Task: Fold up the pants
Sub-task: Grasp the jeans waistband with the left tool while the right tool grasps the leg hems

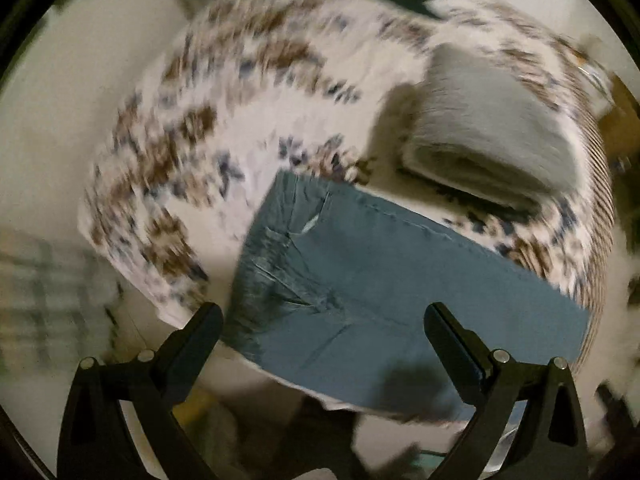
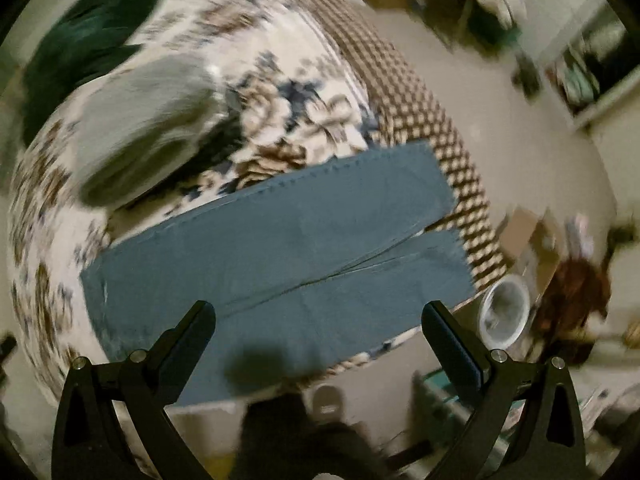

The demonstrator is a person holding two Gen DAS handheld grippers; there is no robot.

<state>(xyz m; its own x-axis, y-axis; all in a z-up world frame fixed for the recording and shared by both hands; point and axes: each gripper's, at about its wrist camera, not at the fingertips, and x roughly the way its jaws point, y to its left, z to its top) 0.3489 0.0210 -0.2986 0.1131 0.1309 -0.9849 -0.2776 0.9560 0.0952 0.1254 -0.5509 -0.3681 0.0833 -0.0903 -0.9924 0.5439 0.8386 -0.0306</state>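
Blue pants (image 1: 380, 280) lie flat along the near edge of a bed with a white floral cover (image 1: 240, 100). In the left wrist view the waist end with the fly is at the left. In the right wrist view the pants (image 2: 280, 248) show both legs side by side, cuffs at the right. My left gripper (image 1: 324, 314) is open and empty, held above the waist part. My right gripper (image 2: 318, 312) is open and empty, held above the legs. Both views are motion-blurred.
A folded grey garment (image 1: 492, 136) lies on the bed behind the pants, and it also shows in the right wrist view (image 2: 140, 128). A dark green cloth (image 2: 88, 40) lies at the far side. A white cup-like container (image 2: 504, 316) stands on the floor by the bed corner. Clutter (image 2: 568, 292) lies on the floor at right.
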